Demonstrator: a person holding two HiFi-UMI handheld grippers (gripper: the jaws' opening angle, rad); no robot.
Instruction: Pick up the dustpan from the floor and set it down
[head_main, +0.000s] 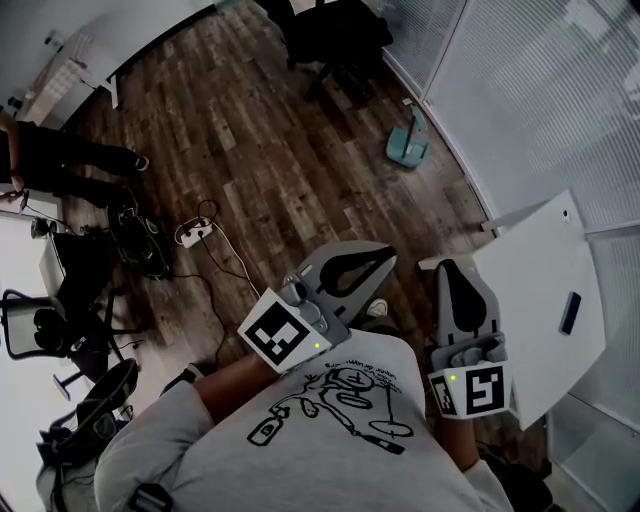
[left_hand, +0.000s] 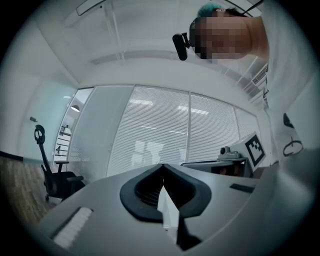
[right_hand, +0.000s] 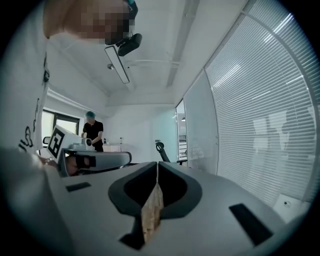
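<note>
The teal dustpan (head_main: 408, 145) lies on the wooden floor by the glass wall, far ahead of both grippers. My left gripper (head_main: 385, 252) is held level at chest height with its jaws shut and nothing between them; in the left gripper view its tips (left_hand: 161, 165) meet in front of the blinds. My right gripper (head_main: 452, 268) is beside it, also shut and empty, with its tips (right_hand: 157, 163) touching. Neither gripper view shows the dustpan.
A white table (head_main: 540, 300) with a dark flat object (head_main: 570, 312) stands at my right. A black office chair (head_main: 330, 35) is beyond the dustpan. A power strip with cables (head_main: 195, 235) lies on the floor at left, near a person in black (head_main: 60, 160).
</note>
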